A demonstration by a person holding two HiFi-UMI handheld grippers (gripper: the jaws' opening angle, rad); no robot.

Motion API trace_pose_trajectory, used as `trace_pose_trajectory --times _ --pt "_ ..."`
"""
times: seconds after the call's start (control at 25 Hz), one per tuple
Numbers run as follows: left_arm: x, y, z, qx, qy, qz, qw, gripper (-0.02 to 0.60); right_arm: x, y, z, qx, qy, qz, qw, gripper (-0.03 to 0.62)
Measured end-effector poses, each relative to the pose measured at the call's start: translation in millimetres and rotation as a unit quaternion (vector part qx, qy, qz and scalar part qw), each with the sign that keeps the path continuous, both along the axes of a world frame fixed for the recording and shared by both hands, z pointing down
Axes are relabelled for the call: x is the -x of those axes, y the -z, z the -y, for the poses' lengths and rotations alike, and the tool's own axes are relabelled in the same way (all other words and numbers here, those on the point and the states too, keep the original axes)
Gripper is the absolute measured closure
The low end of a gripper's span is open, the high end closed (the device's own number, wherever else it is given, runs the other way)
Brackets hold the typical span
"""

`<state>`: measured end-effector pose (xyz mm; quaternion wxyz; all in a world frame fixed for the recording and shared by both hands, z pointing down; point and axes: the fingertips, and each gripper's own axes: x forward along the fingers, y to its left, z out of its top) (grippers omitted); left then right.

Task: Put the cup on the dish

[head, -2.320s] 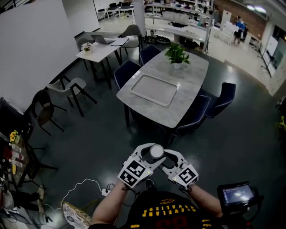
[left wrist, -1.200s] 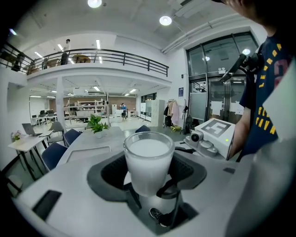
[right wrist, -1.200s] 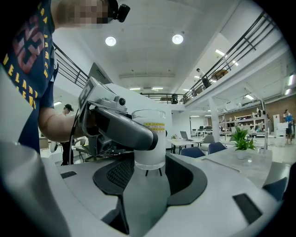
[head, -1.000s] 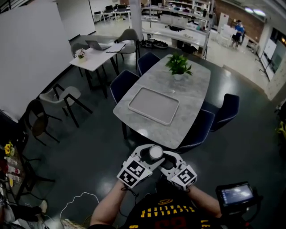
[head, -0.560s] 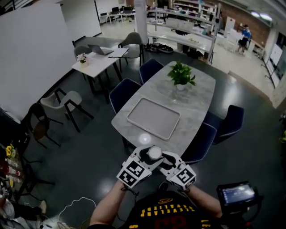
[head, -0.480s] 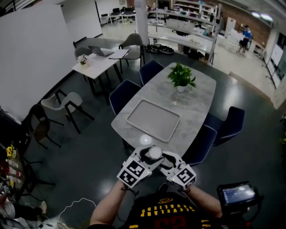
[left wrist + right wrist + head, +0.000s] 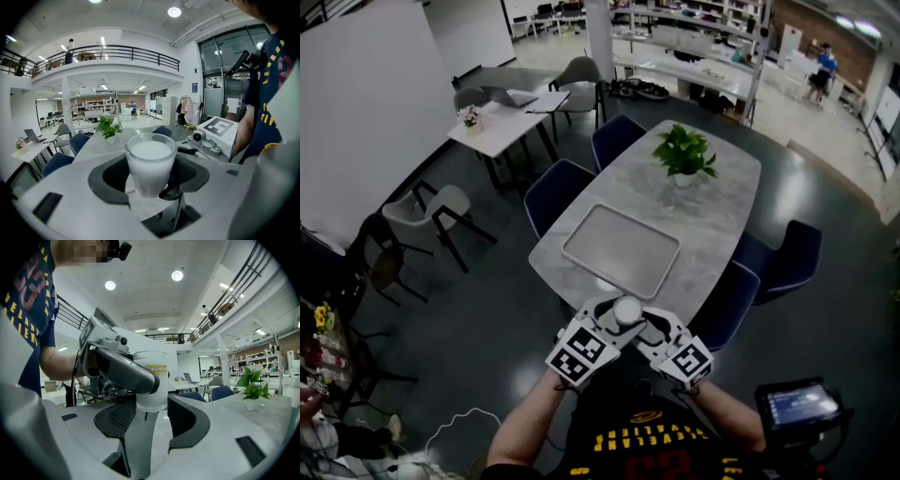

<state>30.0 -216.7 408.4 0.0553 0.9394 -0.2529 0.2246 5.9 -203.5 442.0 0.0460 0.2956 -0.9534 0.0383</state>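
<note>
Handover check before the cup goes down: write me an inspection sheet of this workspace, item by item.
Surface: marble table, just ahead of the person.
Job's things: cup, frosted, held in the air by the table's near edge, not on the dish; dish, a flat rectangular tray, bare, on the table's near half.
Clutter: potted plant toward the table's far end.
Grippers: left gripper closed on the cup; right gripper has the cup at its jaw tips, grip unclear.
Cables: white cable on the floor, lower left.
Surroundings: blue chairs at the table; side table with laptop; small screen at the person's right.
</note>
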Motion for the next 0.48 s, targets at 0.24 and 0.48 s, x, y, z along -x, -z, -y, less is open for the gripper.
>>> trace_pose_trajectory --times 0.24,0.48 --pt "3 -16 44 0.010 -0.011 -0.002 0.9999 0.322 4 -16 44 0.003 -0.008 -0.006 1.000 0.398" --pt "4 -29 83 0.023 -0.035 -0.007 0.9991 0.322 6 -29 84 0.021 -0.033 -0.013 0.999 0.398"
